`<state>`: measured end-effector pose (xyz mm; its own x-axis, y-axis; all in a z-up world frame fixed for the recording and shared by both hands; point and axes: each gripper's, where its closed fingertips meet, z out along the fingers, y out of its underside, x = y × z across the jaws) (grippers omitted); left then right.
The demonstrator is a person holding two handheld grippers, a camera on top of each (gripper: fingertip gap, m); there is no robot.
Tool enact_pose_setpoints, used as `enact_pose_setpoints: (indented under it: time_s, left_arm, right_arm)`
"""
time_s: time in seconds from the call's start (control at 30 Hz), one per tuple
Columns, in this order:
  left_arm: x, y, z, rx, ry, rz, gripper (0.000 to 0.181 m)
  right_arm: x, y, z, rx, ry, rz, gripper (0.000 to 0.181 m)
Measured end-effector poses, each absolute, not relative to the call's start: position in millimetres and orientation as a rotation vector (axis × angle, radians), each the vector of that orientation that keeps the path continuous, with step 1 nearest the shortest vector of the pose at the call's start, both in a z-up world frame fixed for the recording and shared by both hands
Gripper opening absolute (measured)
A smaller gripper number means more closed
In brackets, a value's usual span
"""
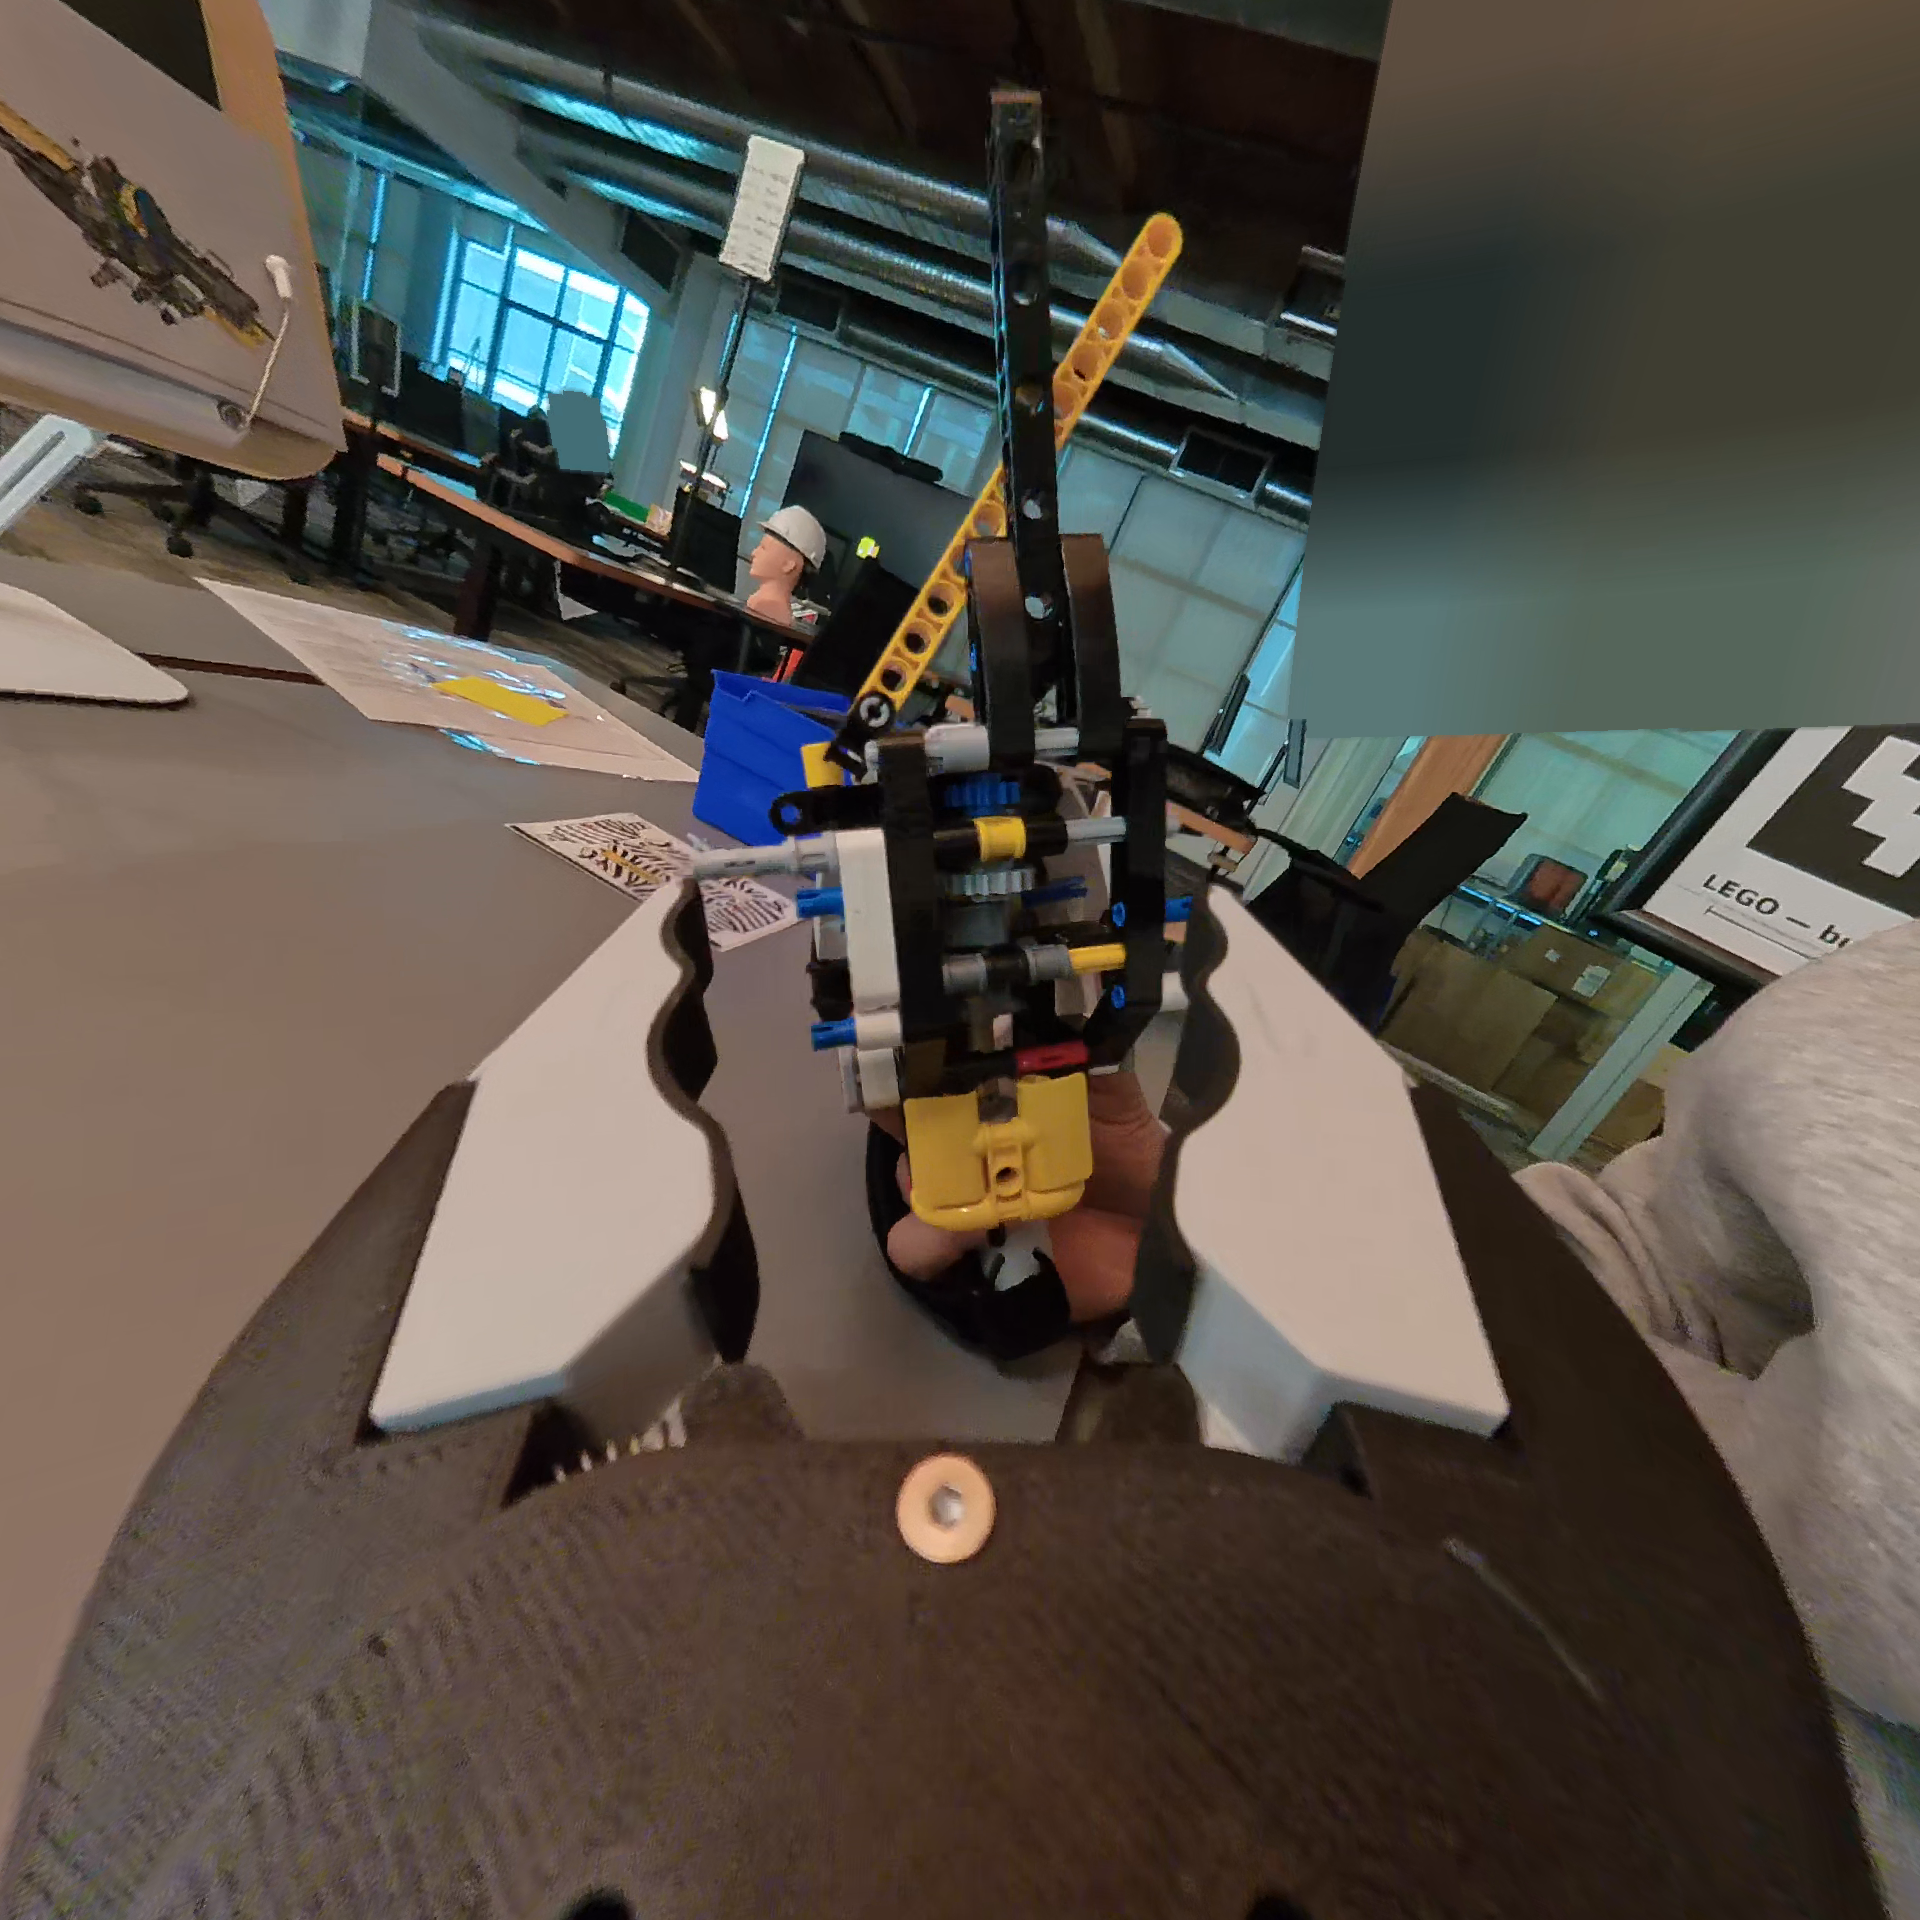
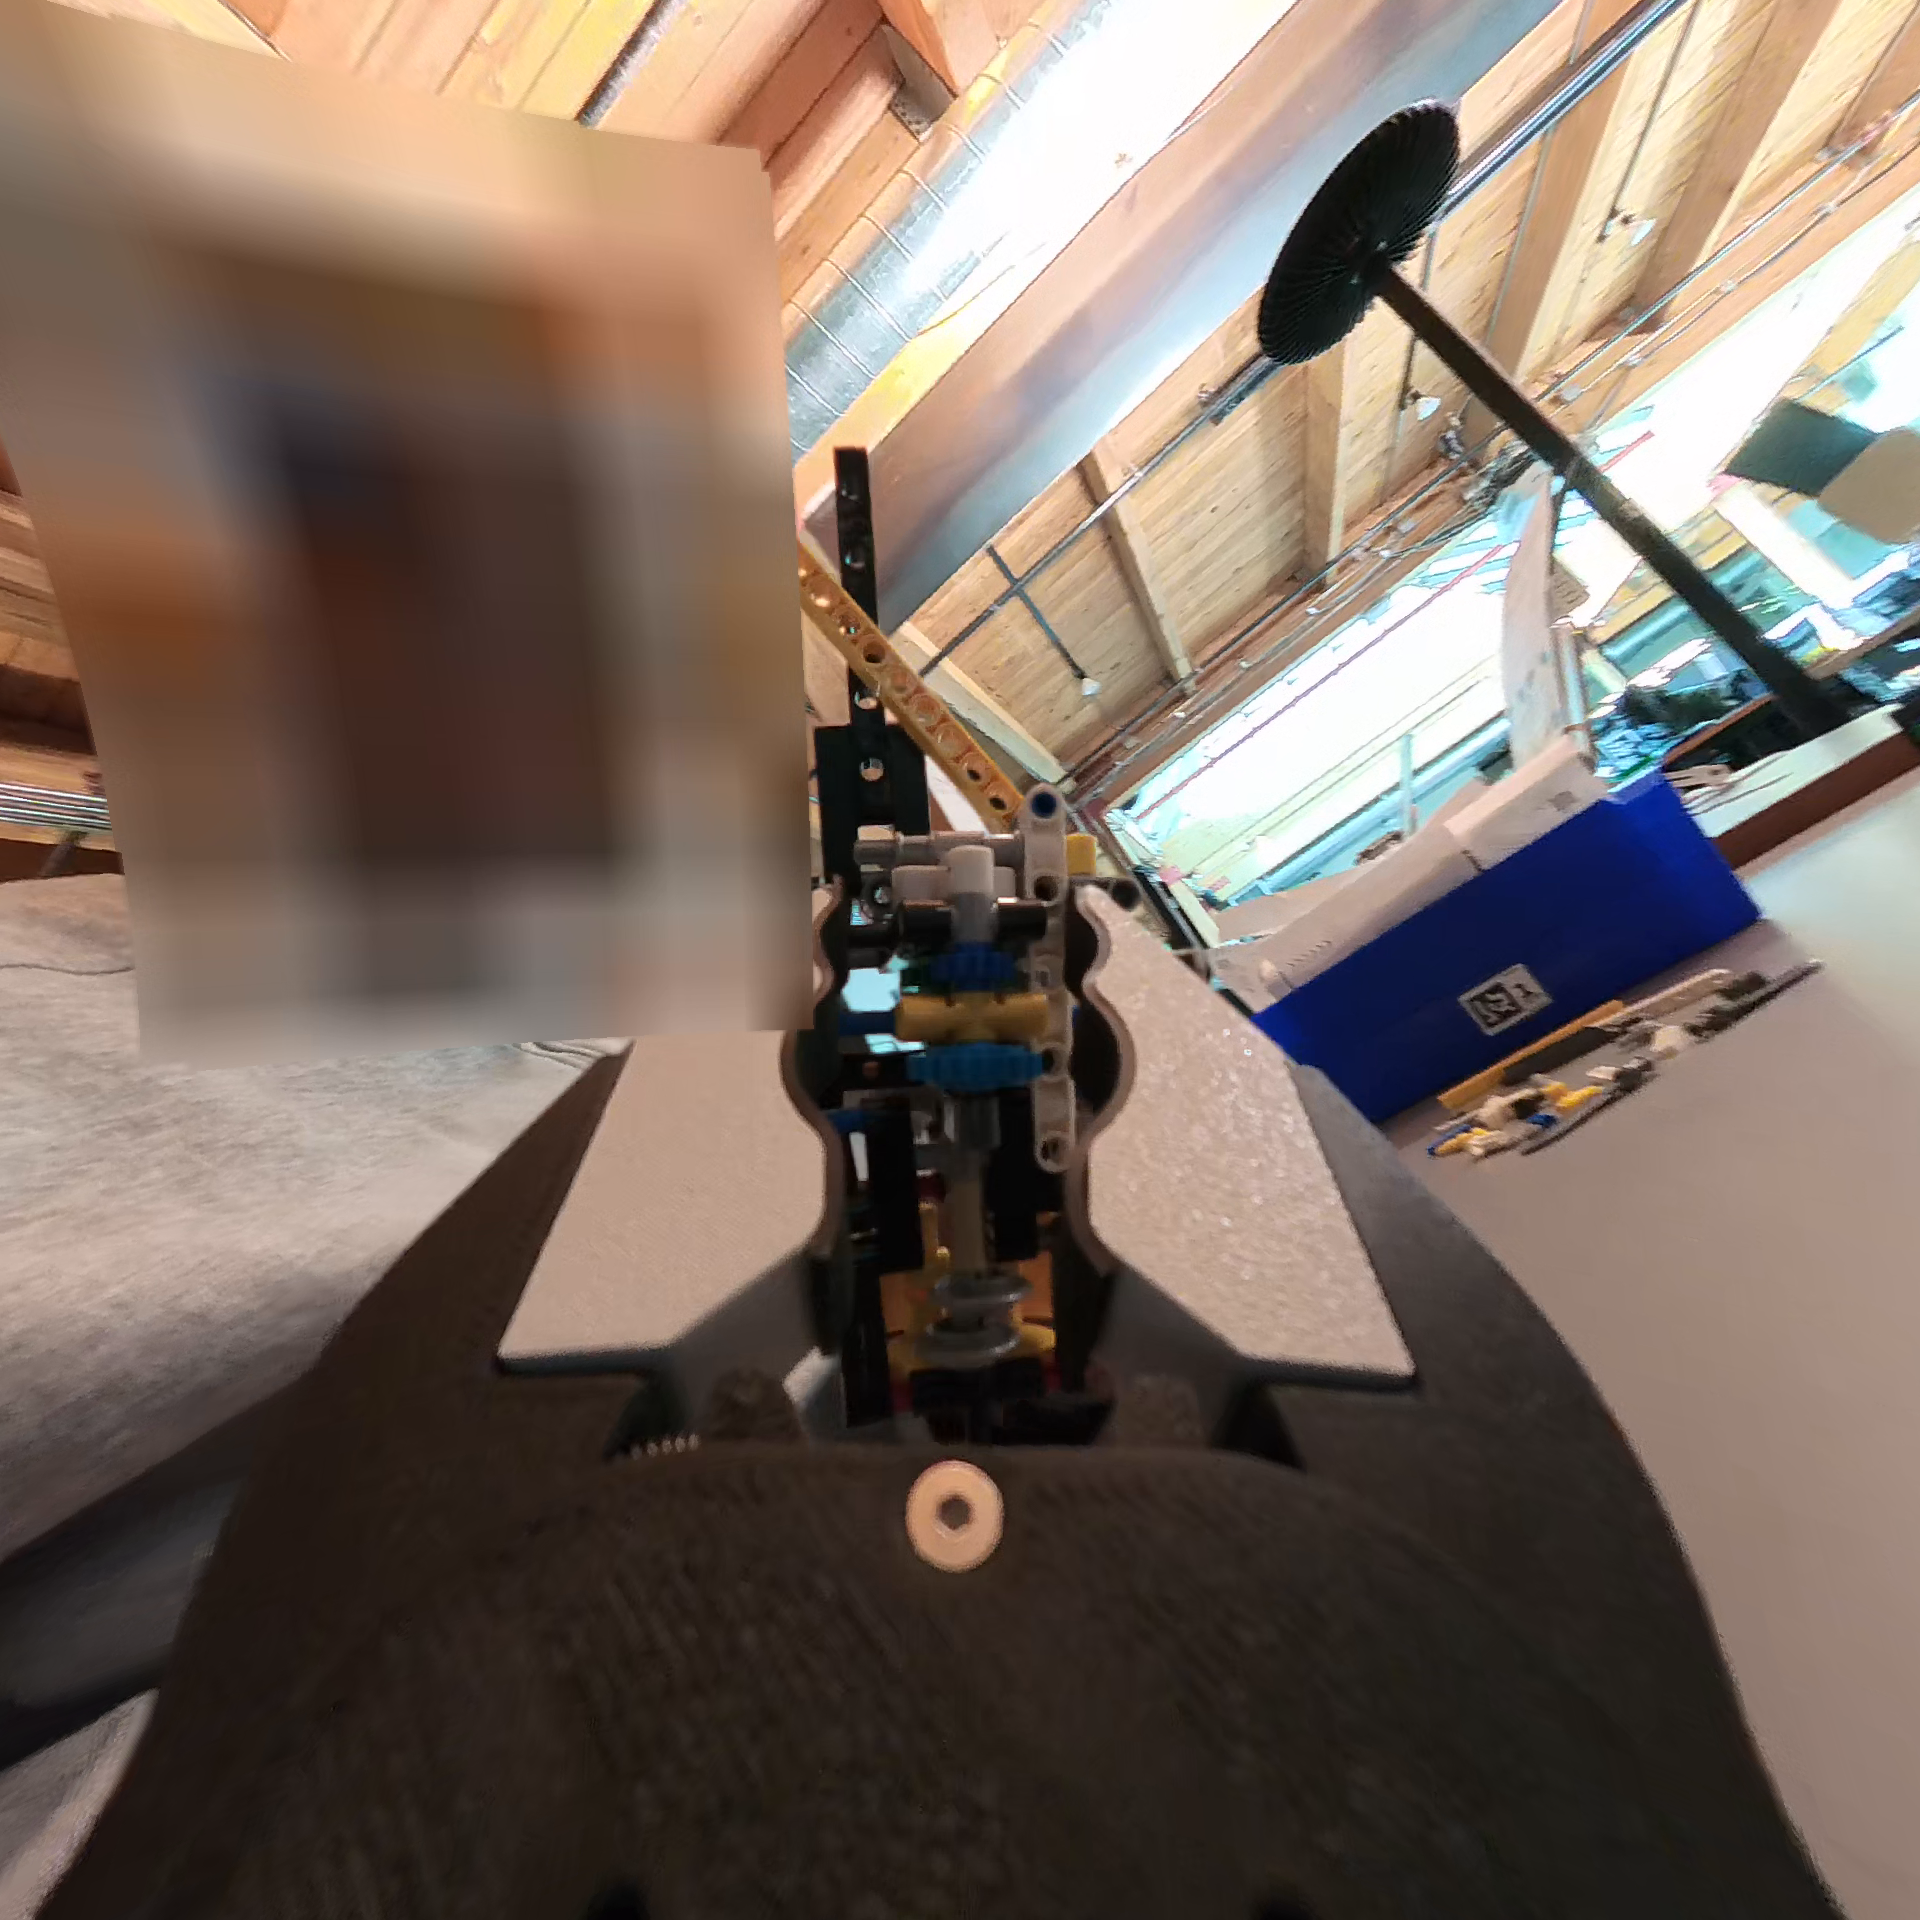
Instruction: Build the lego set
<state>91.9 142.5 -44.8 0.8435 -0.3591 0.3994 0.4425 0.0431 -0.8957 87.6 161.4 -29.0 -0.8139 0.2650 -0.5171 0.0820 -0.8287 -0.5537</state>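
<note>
Right gripper (image 2: 951, 1039) clamps lego model (image 2: 956, 1049); left gripper (image 1: 945, 987) wide open around it.
Blue bin (image 2: 1538, 966) on table (image 2: 1662, 1351), contents hidden.

a white sign (image 1: 1797, 831) and, perhaps, a sheet (image 1: 764, 203) bear writing.

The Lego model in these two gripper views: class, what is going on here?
A person is building a Lego model with two handheld grippers. The right gripper is shut on the half-built model, holding it up off the grey table. The left gripper is open around it, with no clear contact. Loose pieces and a blue bin wait on the table.
</note>
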Motion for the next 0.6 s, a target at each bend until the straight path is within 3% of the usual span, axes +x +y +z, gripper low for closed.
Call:
enact_pose_setpoints:
  time_s: [0.17,0.6]
  left_arm:
    - [90.6,141.6,-44.5,-1.394,-0.094,-0.650,0.074]
    - [91.1,142.4,-45.6,-1.410,-0.091,-0.666,0.070]
  right_arm:
    - [86.1,162.9,-30.2,-0.931,-0.881,2.719,0.039]
    - [83.8,160.5,-32.4,-0.945,-0.921,2.661,0.039]
